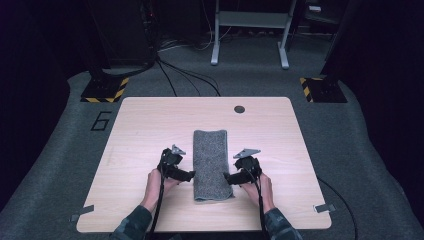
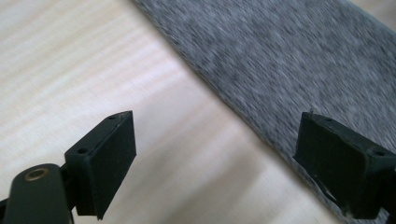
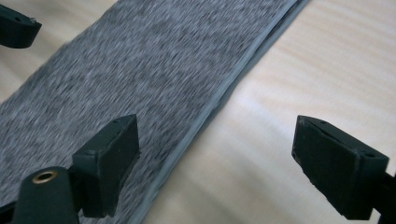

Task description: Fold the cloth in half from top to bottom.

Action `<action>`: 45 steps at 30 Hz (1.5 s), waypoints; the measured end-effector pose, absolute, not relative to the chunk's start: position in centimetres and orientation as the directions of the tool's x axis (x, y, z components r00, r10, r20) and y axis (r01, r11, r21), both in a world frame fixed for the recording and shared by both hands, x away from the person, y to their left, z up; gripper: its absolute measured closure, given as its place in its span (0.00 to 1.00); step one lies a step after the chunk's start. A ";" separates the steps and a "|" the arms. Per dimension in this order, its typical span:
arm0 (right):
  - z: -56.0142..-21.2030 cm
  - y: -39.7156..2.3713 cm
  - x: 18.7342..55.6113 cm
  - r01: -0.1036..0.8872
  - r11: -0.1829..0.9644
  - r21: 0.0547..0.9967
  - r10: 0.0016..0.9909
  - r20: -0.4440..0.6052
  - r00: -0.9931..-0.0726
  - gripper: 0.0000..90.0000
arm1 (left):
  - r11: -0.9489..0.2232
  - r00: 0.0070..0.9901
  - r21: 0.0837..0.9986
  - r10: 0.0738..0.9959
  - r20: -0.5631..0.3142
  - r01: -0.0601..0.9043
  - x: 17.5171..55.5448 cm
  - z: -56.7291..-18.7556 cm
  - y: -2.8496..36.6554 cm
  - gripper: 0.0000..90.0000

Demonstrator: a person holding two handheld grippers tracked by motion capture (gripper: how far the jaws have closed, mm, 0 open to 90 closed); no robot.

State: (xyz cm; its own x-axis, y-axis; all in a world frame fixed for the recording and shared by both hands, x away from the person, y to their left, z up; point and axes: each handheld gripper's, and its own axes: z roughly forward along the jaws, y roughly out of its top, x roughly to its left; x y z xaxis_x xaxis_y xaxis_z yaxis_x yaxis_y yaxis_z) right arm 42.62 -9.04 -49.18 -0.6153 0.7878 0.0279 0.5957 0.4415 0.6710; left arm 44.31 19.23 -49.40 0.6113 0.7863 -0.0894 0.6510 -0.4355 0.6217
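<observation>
A grey towel (image 1: 210, 165), folded into a long narrow strip, lies flat on the light wooden table (image 1: 150, 125) and runs away from the person. My left gripper (image 1: 192, 175) sits at its left edge, low over the wood. In the left gripper view this gripper (image 2: 215, 120) is open, the towel (image 2: 289, 60) lies under its right jaw, and nothing is between the pads. My right gripper (image 1: 227, 177) sits at the towel's right edge. In the right gripper view this gripper (image 3: 217, 123) is open and straddles the layered edge of the towel (image 3: 140, 70) without pinching it.
A small round dark hole (image 1: 239, 109) sits near the table's far edge. Bare wood lies on both sides of the towel. Beyond the table are cables on the grey floor, two black-and-yellow striped bases (image 1: 106, 89) and a metal frame (image 1: 250, 30).
</observation>
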 end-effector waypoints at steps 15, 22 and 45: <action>-47.8 -8.4 50.8 0.625 0.424 0.656 0.773 0.098 -0.627 0.17 | -0.388 0.580 0.626 0.805 -0.128 0.676 51.3 -48.6 17.5 0.14; -48.1 -7.9 53.3 0.636 0.421 0.647 0.777 0.105 -0.621 0.18 | -0.375 0.566 0.617 0.813 -0.140 0.692 54.2 -48.8 16.6 0.15; -50.4 -5.3 58.2 0.710 0.396 0.582 0.845 0.071 -0.530 0.43 | -0.389 0.530 0.567 0.842 -0.101 0.726 57.9 -50.1 15.8 0.35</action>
